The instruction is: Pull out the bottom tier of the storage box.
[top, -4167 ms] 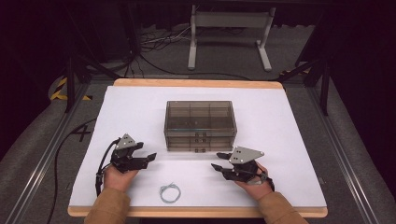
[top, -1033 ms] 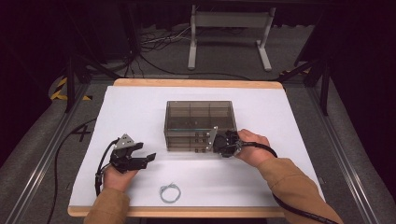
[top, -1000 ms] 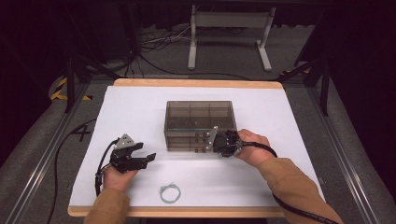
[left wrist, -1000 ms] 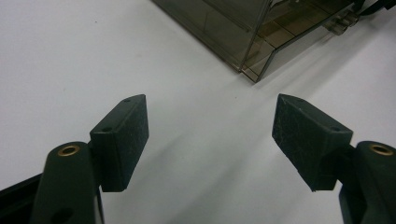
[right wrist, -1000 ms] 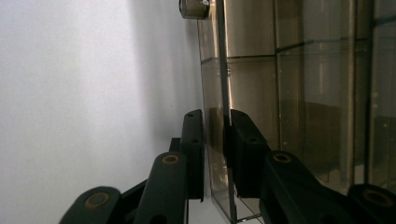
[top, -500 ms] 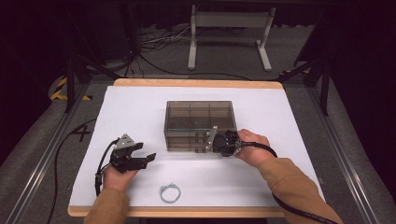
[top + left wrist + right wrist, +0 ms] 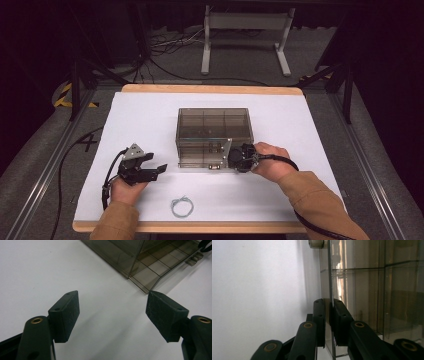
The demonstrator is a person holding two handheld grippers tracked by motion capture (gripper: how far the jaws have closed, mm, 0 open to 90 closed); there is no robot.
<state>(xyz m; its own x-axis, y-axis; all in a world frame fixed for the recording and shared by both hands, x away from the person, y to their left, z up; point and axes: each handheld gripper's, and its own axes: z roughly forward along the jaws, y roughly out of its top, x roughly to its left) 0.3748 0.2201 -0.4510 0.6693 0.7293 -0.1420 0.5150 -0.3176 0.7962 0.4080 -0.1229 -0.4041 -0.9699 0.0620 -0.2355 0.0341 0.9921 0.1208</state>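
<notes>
At the box's [image 7: 213,137] front right corner, the right claw [image 7: 234,158] pinches its clear panel [image 7: 330,285]; left claw [image 7: 150,171] spread.

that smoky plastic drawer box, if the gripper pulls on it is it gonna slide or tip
The drawer box looks thin-walled, see-through plastic with little visible inside, so it is probably light and may slide on the smooth white table. It is low and wide, so tipping seems unlikely. The right gripper clamps a thin clear panel, which may flex or slip.
</notes>
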